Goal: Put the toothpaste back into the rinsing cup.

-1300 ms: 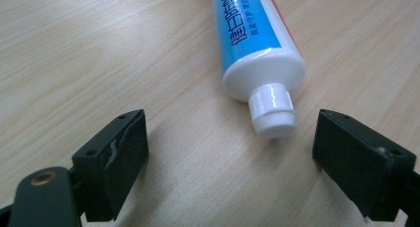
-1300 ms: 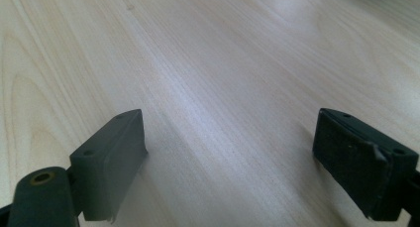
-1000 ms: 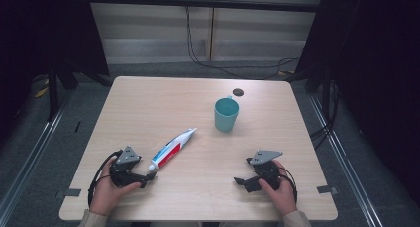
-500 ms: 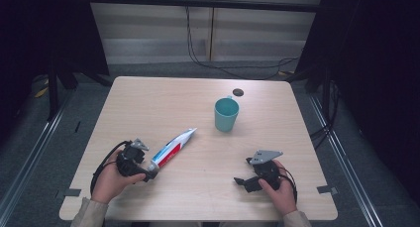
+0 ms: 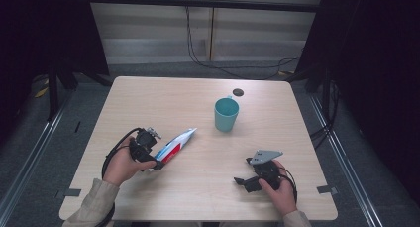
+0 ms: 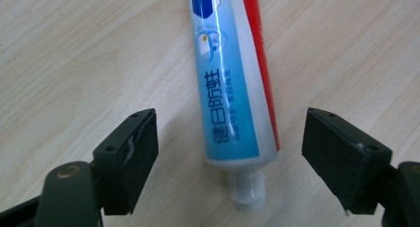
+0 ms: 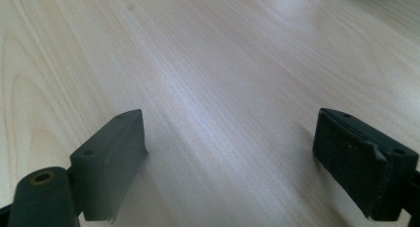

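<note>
A toothpaste tube [image 5: 177,142], white with blue and red print, lies slantwise on the wooden table [image 5: 168,100], its cap end nearest the person. My left gripper [image 5: 156,162] hovers over that cap end. In the left gripper view the tube [image 6: 233,88] and its white cap [image 6: 246,192] lie between the jaws, with a clear gap to each pad. These jaws have just been closing and stand open. My right gripper [image 5: 243,182] rests low at the front right, open, with bare wood between its jaws [image 7: 230,157].
A teal cup [image 5: 226,115] stands upright right of the table's middle. Behind it, near the far edge, lies a small dark round disc [image 5: 238,92]. Black cables trail from both grippers over the table's front edge.
My left hand has moved forward and to the right and risen a little, bringing its gripper over the tube's cap end. The right hand has stayed still.
</note>
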`<state>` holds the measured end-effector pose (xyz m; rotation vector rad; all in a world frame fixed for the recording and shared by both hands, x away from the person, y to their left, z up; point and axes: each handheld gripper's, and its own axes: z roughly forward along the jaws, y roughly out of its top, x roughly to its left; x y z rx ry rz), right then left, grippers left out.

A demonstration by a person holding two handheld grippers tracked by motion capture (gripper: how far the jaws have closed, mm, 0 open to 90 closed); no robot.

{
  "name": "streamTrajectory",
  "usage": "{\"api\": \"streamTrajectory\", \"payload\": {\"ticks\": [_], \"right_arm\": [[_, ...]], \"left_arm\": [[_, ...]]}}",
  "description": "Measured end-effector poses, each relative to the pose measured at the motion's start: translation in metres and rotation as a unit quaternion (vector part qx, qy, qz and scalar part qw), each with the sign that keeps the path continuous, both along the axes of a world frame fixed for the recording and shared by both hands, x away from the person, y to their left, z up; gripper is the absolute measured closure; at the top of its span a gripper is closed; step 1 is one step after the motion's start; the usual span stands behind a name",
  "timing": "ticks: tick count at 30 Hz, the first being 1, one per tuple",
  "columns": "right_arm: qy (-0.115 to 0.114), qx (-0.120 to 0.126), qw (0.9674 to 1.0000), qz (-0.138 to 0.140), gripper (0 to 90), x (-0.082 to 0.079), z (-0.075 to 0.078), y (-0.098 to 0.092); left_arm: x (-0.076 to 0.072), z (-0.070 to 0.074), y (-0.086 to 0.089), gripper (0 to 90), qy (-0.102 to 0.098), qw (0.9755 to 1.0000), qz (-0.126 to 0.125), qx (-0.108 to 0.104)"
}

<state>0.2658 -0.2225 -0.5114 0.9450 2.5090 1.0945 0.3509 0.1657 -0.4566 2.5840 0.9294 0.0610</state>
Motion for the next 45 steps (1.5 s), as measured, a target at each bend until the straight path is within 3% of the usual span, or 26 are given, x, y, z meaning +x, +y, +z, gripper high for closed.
{"api": "streamTrajectory", "payload": {"ticks": [7,8,13,23,28,35,41,45], "right_arm": [[0.000,0.000,1.0000,0.000,12.6,0.000,0.000,0.000],[0.000,0.000,1.0000,0.000,12.5,0.000,0.000,0.000],[0.000,0.000,1.0000,0.000,12.5,0.000,0.000,0.000],[0.000,0.000,1.0000,0.000,12.5,0.000,0.000,0.000],[0.000,0.000,1.0000,0.000,12.5,0.000,0.000,0.000],[0.000,0.000,1.0000,0.000,12.5,0.000,0.000,0.000],[0.001,0.001,1.0000,0.000,12.6,0.000,0.000,0.000],[0.000,0.000,1.0000,0.000,12.5,0.000,0.000,0.000]], "left_arm": [[0.008,-0.003,-0.008,25.4,0.010,0.9998,-0.003,0.017],[0.009,-0.004,-0.009,26.2,0.008,0.9995,-0.008,0.030],[0.012,-0.005,-0.012,28.4,0.011,0.9994,-0.011,0.030],[0.018,-0.009,-0.021,34.4,0.019,0.9985,-0.016,0.048],[0.022,-0.009,-0.027,38.8,0.024,0.9976,-0.028,0.059],[0.023,-0.013,-0.034,48.3,0.031,0.9974,-0.032,0.057],[0.022,-0.013,-0.038,51.1,0.025,0.9959,-0.036,0.079],[0.021,-0.011,-0.042,56.1,0.034,0.9951,-0.032,0.087]]}}
